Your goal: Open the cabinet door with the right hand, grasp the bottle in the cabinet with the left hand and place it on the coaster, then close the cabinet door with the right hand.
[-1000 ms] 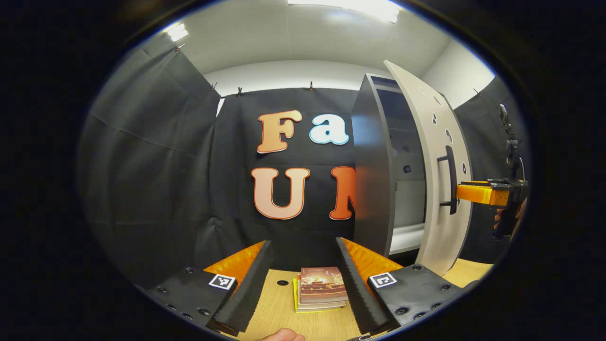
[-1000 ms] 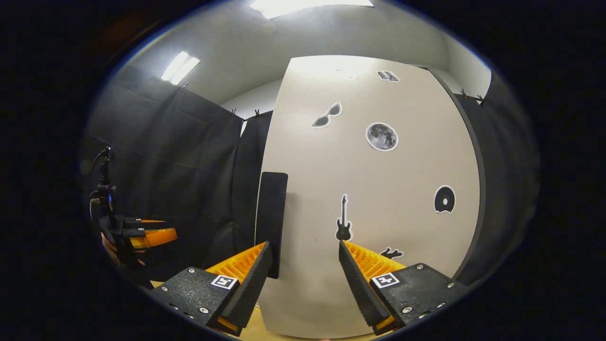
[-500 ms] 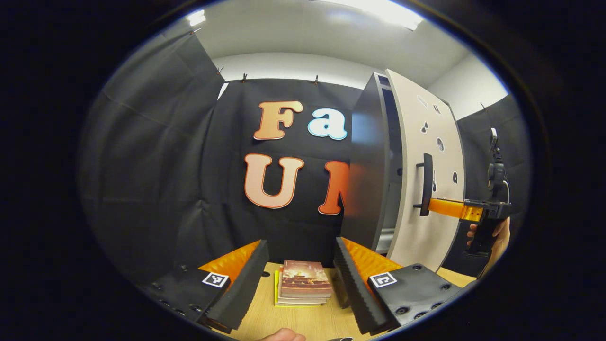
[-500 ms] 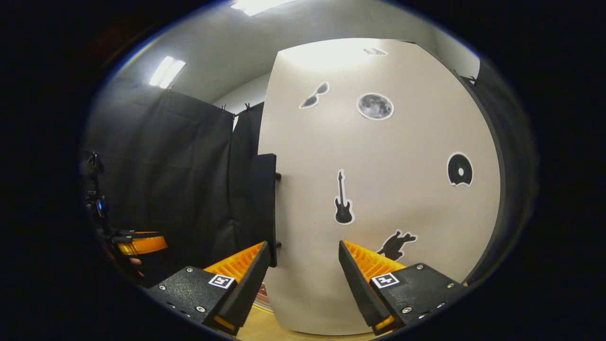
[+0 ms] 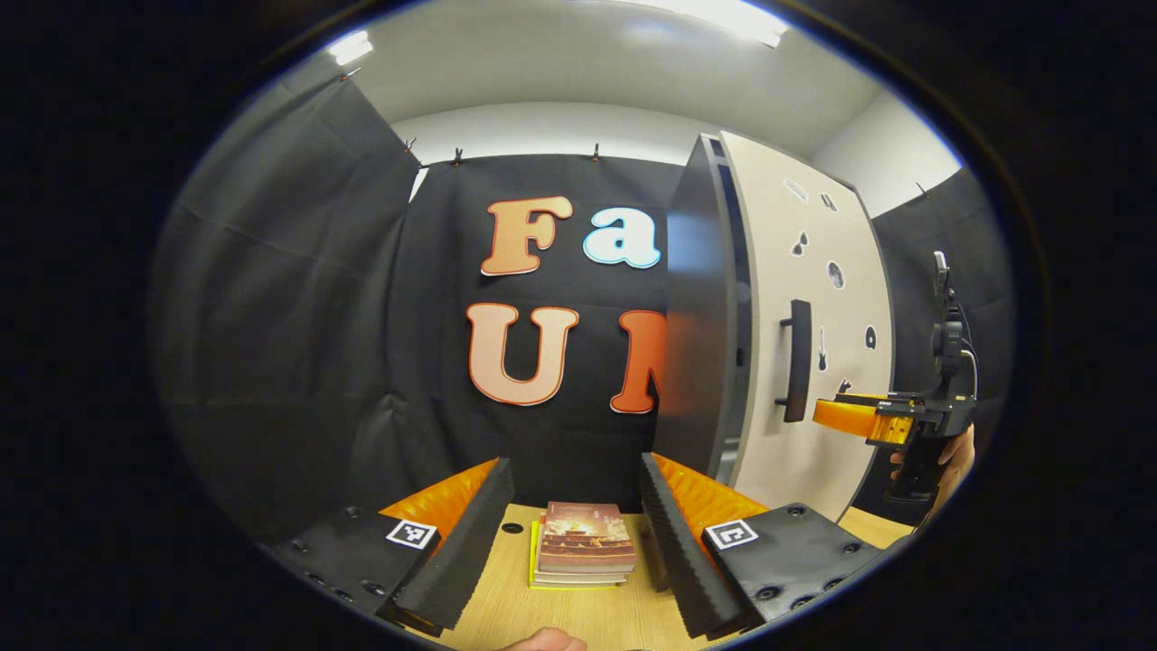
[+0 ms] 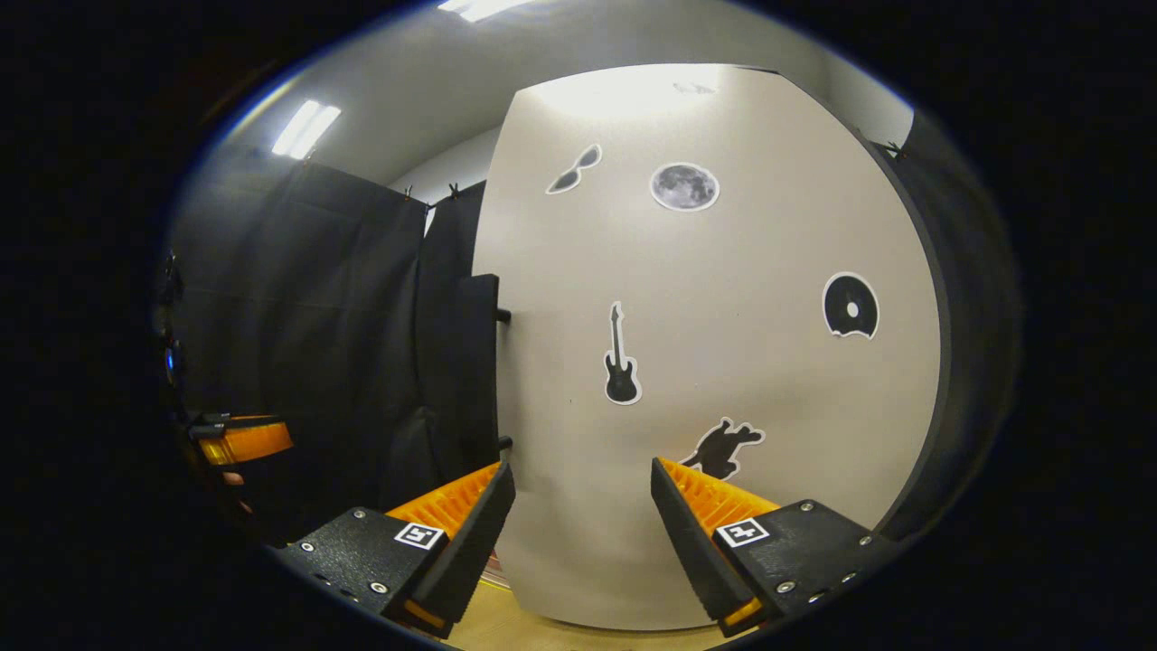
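- While the cabinet door (image 6: 723,362) lies nearly flush with the cabinet (image 5: 700,316), the closing step looks to me close to finished; a thin dark seam at the door's edge in the left gripper view suggests it may not be fully seated, though I cannot tell for sure.
- Its dark handle (image 5: 795,360) stands at about 3 o'clock in the left gripper view, with the right claw (image 5: 836,411) just beside it and apart from it, carried by a hand (image 5: 949,457).
- In the right gripper view that same right claw (image 6: 574,533) is released, its fingers spread wide and facing the door face at 6 o'clock, touching nothing that I can see.
- Over the wooden tabletop (image 5: 578,615), the left claw (image 5: 574,538) is also released and empty; a small stack of books (image 5: 583,547) lies between its fingers.
- As for the bottle and the coaster, I cannot say where they sit, so whether the placing is done is a guess; what remains, at most, is a last push on the door.
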The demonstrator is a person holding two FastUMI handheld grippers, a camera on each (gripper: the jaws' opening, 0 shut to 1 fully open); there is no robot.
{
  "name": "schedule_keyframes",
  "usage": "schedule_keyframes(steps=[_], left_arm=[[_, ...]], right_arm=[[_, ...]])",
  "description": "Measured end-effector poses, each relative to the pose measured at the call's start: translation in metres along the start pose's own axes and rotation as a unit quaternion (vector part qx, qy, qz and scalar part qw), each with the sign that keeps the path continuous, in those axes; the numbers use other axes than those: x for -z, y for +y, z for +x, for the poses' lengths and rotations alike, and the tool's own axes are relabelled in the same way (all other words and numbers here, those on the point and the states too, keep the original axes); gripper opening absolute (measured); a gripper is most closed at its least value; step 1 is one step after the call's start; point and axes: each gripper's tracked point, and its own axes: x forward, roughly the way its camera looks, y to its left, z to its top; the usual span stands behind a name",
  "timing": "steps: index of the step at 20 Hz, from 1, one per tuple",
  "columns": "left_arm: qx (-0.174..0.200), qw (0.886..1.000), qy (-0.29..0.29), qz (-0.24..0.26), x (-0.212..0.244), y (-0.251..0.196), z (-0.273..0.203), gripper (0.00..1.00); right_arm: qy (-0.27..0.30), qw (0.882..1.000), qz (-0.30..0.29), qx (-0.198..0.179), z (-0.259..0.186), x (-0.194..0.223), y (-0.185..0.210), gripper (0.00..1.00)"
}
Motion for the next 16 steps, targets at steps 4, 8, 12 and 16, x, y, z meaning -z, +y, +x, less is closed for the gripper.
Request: schedule_keyframes(steps=[4,8,12,16], left_arm=[[0.000,1.000,-0.018,0.009,-0.028,-0.012,-0.013,0.92],[0.002,0.999,-0.033,0.021,-0.060,-0.026,-0.021,0.92],[-0.008,0.998,-0.063,0.027,-0.104,-0.032,-0.035,0.86],[-0.038,0.995,-0.087,0.037,-0.144,-0.029,-0.040,0.86]], right_arm=[[-0.020,1.000,0.007,0.013,-0.046,-0.024,-0.012,0.94],[-0.040,0.999,-0.016,0.030,-0.094,-0.052,-0.029,0.94],[-0.061,0.995,-0.037,0.064,-0.148,-0.084,-0.051,0.94],[-0.074,0.993,-0.041,0.083,-0.185,-0.111,-0.064,0.94]])
